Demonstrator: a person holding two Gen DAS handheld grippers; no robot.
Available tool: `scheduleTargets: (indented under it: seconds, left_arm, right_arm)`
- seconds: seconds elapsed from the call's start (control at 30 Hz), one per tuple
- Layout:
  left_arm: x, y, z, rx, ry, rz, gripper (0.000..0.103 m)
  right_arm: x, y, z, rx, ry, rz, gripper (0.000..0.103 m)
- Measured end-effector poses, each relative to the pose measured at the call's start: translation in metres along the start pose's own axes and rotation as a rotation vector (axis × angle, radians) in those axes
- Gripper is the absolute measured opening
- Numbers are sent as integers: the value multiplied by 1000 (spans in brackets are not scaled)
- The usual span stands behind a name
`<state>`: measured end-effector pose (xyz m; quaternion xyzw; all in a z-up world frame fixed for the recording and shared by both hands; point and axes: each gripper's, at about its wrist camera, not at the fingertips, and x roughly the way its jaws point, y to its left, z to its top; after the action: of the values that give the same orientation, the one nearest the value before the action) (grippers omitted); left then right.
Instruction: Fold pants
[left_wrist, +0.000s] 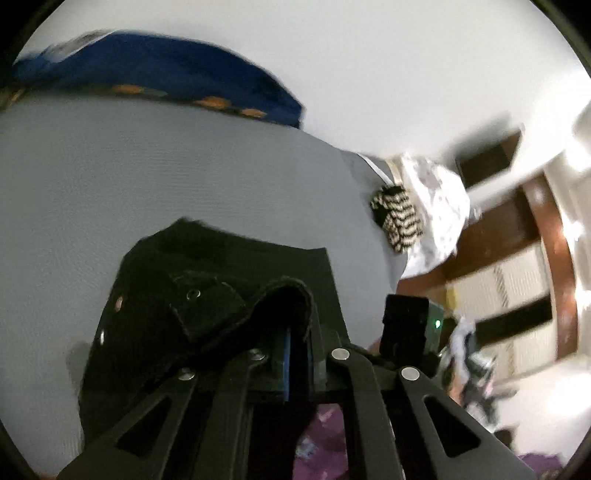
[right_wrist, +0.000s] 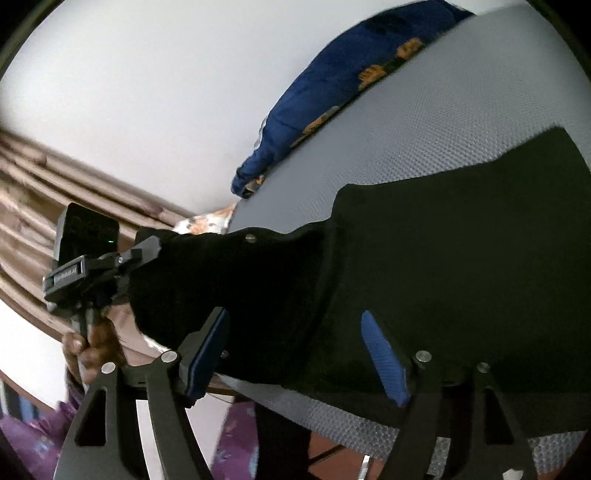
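Pinching the waistband of the black pants (left_wrist: 221, 280), the left gripper (left_wrist: 295, 354) holds that end lifted off the grey bed (left_wrist: 147, 166). The right gripper (right_wrist: 299, 354) hangs spread above the cloth near the bed's edge, gripping nothing. Judging by this, the fold is just beginning; next the right gripper needs to close on the waistband's other corner.

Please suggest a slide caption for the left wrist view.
Left gripper pinching the black pants' waistband over the grey mat.
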<state>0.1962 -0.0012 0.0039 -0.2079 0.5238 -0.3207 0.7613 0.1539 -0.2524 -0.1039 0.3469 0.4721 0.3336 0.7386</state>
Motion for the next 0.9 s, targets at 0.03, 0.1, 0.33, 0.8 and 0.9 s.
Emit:
scheduleTargets:
  seconds: [0.03,0.1,0.33,0.8,0.9]
  left_arm:
    - [0,-4,2,16,-15,-8,6]
    - [-6,0,8,-10,-9,-40,6]
    - [1,-11,29,-25,-2,8,6]
    - [180,-90,53,73,286,109,52]
    - [228,-93,55,143,407,146,58]
  right_arm:
    - [-3,-3,-1,11,5,2,72]
    - [-8,-2,-5,-8,8,13,73]
    - [-9,-12,-12,27,13,65,76]
    - [-67,-94,-2,154,22,206,77]
    - [-80,-105,-4,182,-17,283,76]
